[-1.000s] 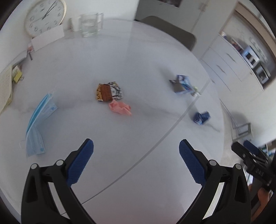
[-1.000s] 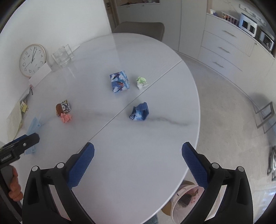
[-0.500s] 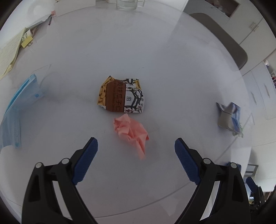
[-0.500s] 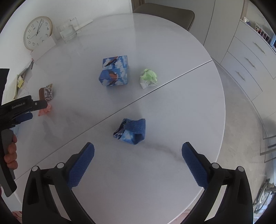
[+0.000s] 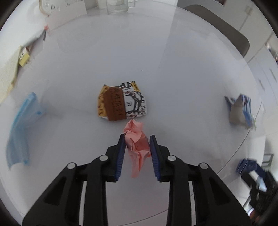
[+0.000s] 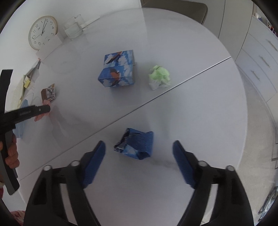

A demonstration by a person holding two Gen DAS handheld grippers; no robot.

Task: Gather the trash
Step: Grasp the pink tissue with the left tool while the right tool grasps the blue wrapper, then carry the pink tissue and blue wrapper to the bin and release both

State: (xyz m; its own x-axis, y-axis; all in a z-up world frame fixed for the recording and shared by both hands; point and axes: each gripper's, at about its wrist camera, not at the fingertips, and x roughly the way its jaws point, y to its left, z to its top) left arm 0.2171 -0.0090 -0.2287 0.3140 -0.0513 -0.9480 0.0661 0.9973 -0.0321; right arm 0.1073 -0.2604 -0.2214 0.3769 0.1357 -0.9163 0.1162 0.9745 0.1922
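Careful: your left gripper is pinched on the pink paper ball, whose loose tail may slip out. Just ahead sits the snack wrapper. Your right gripper is wide apart around the blue wrapper; the table edge curves off to its right.

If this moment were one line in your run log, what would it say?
left gripper: shut on pink crumpled paper | right gripper: open around crushed blue carton | green paper wad: untouched on table

Clock cropped at top edge; face mask blurred.
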